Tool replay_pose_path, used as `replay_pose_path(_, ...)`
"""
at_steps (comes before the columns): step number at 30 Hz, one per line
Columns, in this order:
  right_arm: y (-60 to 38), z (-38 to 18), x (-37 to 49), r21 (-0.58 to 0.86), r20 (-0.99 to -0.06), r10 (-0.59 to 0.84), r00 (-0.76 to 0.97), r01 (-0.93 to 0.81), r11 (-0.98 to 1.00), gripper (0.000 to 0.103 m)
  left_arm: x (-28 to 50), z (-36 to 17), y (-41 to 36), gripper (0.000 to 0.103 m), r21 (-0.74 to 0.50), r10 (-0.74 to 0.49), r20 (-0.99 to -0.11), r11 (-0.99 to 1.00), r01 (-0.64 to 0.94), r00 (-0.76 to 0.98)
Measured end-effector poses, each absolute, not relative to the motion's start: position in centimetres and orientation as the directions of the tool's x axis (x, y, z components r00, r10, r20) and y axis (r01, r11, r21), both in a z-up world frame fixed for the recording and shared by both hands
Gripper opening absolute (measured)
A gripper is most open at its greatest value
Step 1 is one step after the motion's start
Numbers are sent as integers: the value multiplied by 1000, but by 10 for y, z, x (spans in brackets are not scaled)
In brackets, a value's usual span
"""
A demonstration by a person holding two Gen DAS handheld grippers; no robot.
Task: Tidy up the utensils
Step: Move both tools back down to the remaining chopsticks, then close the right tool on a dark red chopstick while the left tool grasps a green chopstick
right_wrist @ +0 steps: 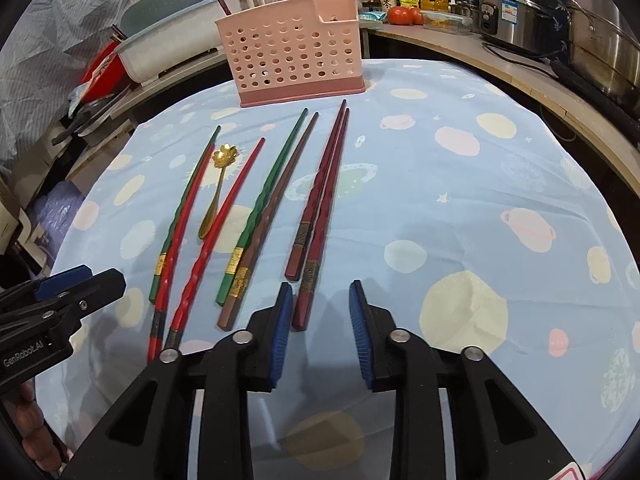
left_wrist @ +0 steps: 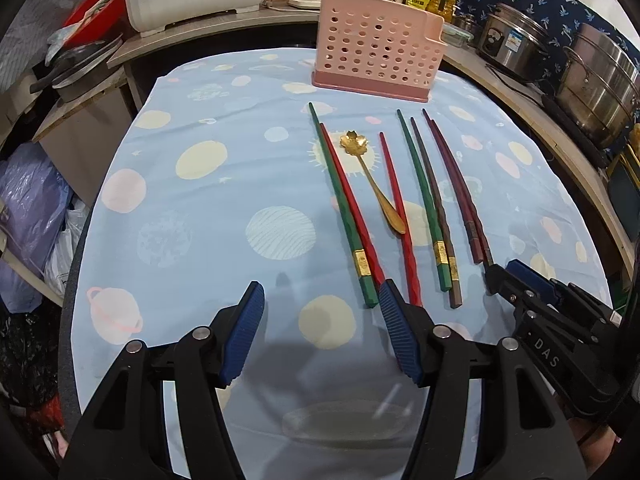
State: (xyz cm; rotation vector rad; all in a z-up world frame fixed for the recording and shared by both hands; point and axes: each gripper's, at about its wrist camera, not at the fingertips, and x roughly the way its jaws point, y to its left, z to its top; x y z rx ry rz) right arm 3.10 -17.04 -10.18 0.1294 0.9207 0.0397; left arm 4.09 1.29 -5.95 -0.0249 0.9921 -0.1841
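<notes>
Nearest the cameras, the left gripper (left_wrist: 322, 294) is held with jaws spread wide and nothing between them, tip just beside the butt of a red chopstick (left_wrist: 396, 216). The right gripper (right_wrist: 318, 292) is parted more narrowly, also empty, hovering right by the dark maroon chopsticks (right_wrist: 320, 208). On the planet-print tablecloth (right_wrist: 460, 208), more chopsticks and a gold spoon (left_wrist: 370, 178) are laid out toward 12 o'clock. Farthest back, a pink perforated utensil basket (left_wrist: 376, 48) is stood upright.
</notes>
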Motion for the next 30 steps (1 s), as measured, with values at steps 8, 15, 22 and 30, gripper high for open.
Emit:
replay_pose_path(8, -183, -104, 34, 148, -795, 85, 600, 56, 987, 13, 48, -67, 4, 57, -98, -168, -836, 982, 159, 523)
replay_pose_path(15, -182, -105, 35, 151, -795, 92, 600, 49, 987, 13, 58, -79, 4, 51, -94, -156, -851, 985, 148, 502)
replay_pose_path(22, -184, -104, 36, 159, -797, 95, 597, 56, 986, 13, 62, -81, 11, 52, -87, -142, -852, 988, 131, 503)
replay_pose_path(30, -181, -104, 42, 149, -797, 88, 598, 53, 987, 13, 71, -84, 2, 51, -47, -110, -847, 990, 132, 521)
